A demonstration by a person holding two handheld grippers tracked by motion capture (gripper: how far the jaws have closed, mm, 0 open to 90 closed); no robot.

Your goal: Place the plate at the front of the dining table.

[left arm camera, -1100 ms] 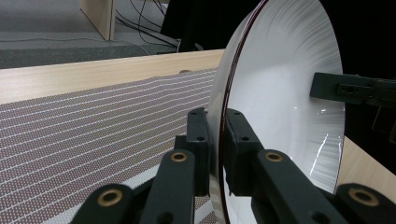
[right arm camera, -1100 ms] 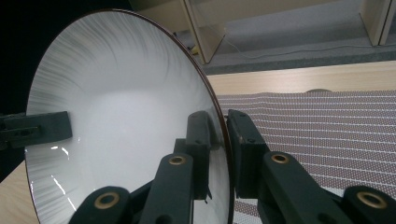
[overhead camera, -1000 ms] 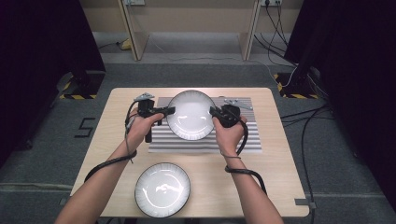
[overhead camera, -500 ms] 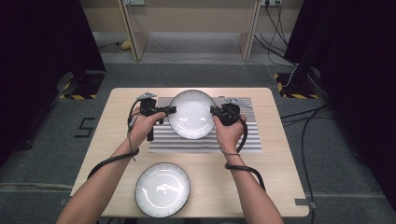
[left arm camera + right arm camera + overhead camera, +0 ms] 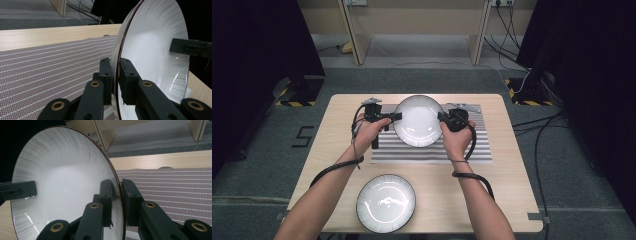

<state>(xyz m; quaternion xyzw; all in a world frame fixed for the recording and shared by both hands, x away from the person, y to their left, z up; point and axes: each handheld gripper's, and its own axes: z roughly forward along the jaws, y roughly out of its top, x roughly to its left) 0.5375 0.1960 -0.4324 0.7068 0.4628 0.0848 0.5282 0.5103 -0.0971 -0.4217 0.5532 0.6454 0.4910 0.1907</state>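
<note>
So there's a round white plate with a thin dark rim (image 5: 418, 121) held up over the far half of the light wooden table (image 5: 507, 190), one gripper on each side of it. The left gripper (image 5: 393, 117) has its black jaws clamped on the plate's left edge, and the right gripper (image 5: 443, 117) is pinched onto the right edge the same way.

In the left gripper view the plate (image 5: 155, 60) stands almost edge-on, with the rim sitting right between the two jaws of the left gripper (image 5: 115, 75), one jaw on the back and one on the white face. The right gripper view is basically the mirror of that: rim squeezed between the jaws of the right gripper (image 5: 117, 195), white inside of the plate (image 5: 62, 185) facing left, and the other gripper's jaw poking in at the far edge.

Under the plate there's a grey striped placemat (image 5: 432, 147) lying flat on the table. A second round white plate (image 5: 386, 202) sits on the bare wood near the front edge, well apart from the held one, between the person's forearms.
</note>
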